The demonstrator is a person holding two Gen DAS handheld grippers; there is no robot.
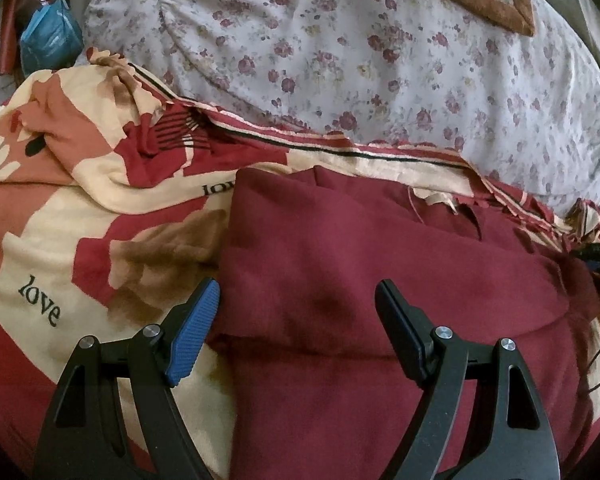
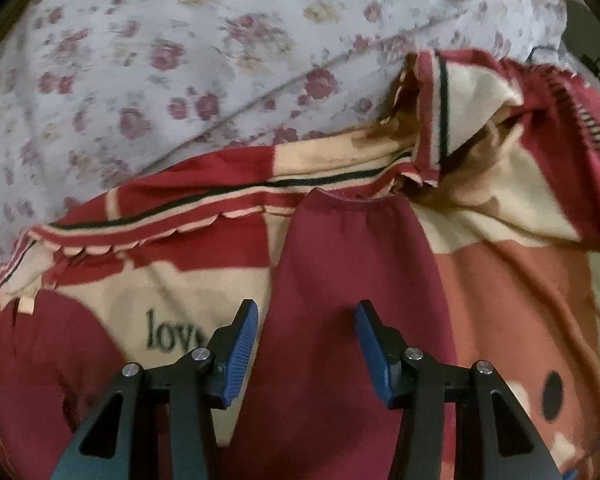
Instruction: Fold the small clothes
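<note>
maroon garment (image 1: 380, 280), torn edge left-view only

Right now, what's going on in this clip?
A person with a handheld gripper in each hand is working on a dark red garment spread on a red and cream blanket printed with "love", in front of floral bedding. The left gripper is open above the garment's left edge, holding nothing. The right gripper is also open, over a narrower stretch of the same red cloth. Part of the garment already looks folded over, but neither gripper has hold of it.
</note>
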